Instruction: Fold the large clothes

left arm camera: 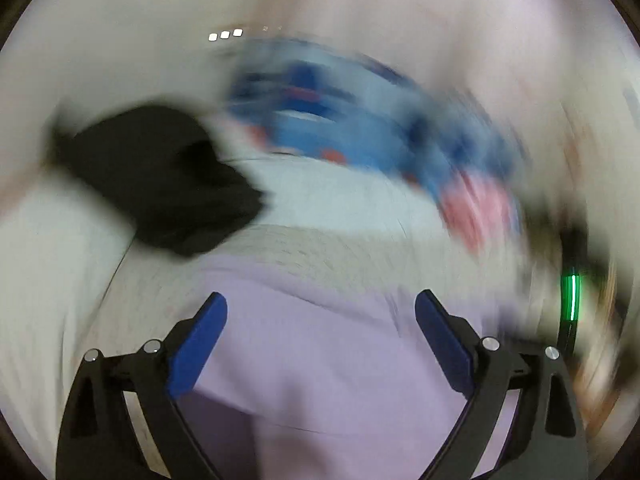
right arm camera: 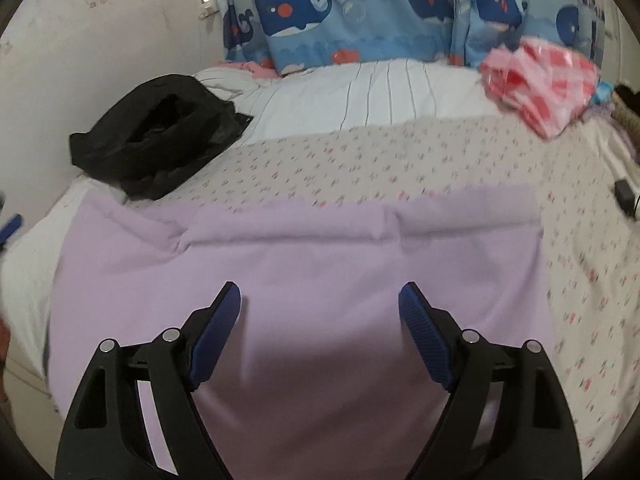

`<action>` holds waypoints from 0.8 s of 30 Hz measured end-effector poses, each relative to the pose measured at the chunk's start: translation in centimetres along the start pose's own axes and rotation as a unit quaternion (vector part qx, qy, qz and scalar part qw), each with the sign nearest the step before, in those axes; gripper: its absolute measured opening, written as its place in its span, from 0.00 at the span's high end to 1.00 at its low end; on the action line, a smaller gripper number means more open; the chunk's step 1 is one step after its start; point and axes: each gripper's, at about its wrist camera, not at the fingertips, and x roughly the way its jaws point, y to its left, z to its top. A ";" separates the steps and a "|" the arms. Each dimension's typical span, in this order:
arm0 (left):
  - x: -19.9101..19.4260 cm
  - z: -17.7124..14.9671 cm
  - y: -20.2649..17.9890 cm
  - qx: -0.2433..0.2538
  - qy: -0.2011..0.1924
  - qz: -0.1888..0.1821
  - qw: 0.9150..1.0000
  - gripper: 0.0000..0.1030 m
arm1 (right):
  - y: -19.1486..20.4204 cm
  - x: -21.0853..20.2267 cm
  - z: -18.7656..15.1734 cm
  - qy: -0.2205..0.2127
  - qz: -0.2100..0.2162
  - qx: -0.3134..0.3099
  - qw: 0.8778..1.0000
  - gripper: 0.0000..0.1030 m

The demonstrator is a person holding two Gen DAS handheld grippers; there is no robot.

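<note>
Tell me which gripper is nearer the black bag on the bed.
Left, as far as the blur allows. The left gripper is over the purple cloth with the black bag close ahead-left. The right gripper sees it smaller, farther up-left.

**Around the bed**

A crumpled black fabric bag (right arm camera: 156,132) lies on the bed's floral-print sheet (right arm camera: 400,160), touching a white striped pillow (right arm camera: 360,96). A pink-and-red checked cloth bundle (right arm camera: 540,84) sits at the far right. Blue whale-print curtains (right arm camera: 340,12) hang behind. A small black device (right arm camera: 625,196) rests near the right edge.
</note>
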 end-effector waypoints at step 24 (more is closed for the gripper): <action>22.2 -2.7 4.6 -0.060 0.224 0.091 0.969 0.13 | -3.0 15.2 3.5 0.137 -0.028 -0.006 0.990 0.12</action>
